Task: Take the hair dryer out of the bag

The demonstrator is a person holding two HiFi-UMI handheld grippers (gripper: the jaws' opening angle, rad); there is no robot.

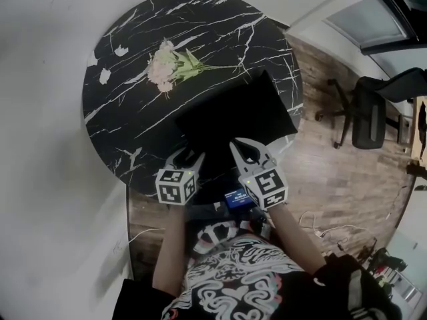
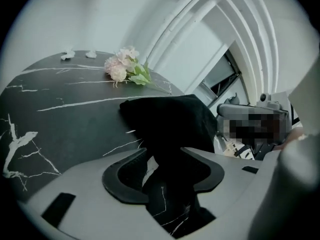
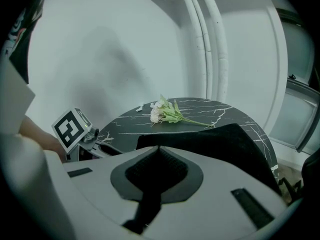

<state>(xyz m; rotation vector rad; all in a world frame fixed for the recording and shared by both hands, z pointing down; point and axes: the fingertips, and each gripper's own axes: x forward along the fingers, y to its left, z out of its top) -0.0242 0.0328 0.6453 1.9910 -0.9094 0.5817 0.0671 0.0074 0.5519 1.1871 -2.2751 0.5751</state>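
Note:
A black bag (image 1: 233, 119) lies flat on the round black marble table (image 1: 127, 119), near its front edge. No hair dryer shows in any view. My left gripper (image 1: 188, 157) is at the bag's near left corner. In the left gripper view the bag (image 2: 170, 116) runs down between the jaws of that gripper (image 2: 165, 169), which stand apart and do not press on it. My right gripper (image 1: 248, 151) rests at the bag's near edge. In the right gripper view its jaws (image 3: 159, 151) meet, the bag (image 3: 225, 139) lies just beyond, and whether cloth is pinched is hidden.
A small bunch of pale pink flowers (image 1: 167, 65) lies on the table beyond the bag, with bits of white petal (image 1: 105, 75) near the left rim. A black office chair (image 1: 370, 112) stands on the wooden floor at the right. Cables lie on the floor by my right arm.

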